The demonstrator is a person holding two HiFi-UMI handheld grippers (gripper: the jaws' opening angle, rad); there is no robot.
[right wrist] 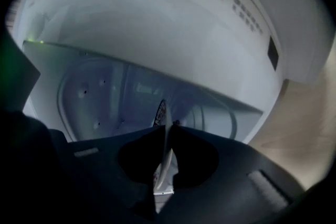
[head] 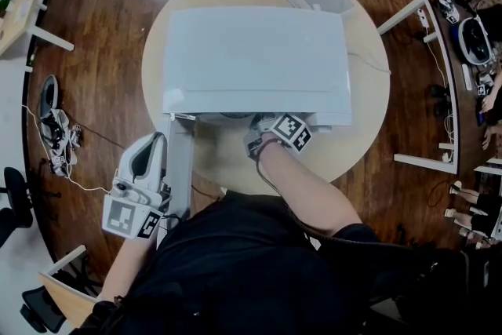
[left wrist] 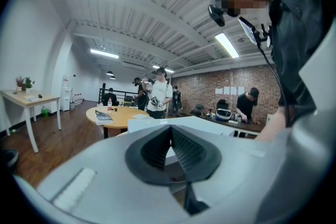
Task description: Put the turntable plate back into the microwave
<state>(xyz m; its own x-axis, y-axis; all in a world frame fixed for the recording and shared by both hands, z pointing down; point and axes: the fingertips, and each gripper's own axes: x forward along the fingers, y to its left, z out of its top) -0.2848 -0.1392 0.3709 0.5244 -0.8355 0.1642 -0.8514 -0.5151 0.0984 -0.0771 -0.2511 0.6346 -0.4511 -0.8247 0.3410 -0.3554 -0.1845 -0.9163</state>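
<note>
At the microwave's (head: 255, 51) open front on the round bench (head: 369, 90), my right tool (right wrist: 166, 131) pinches the turntable plate (right wrist: 161, 161).

Only the right gripper view shows that plate: a thin pale edge clamped between my jaws, reaching into the dim cavity. From the head view the microwave's top covers it, and I see just my marker cube at the opening. The left gripper view shows my left tool (left wrist: 169, 131) pressed together with nothing in it; the head view places it beside the swung-out door (head: 180, 169). Edge-on in the dark, the plate's outline is lost, and I cannot tell whether it rests on the cavity floor.
</note>
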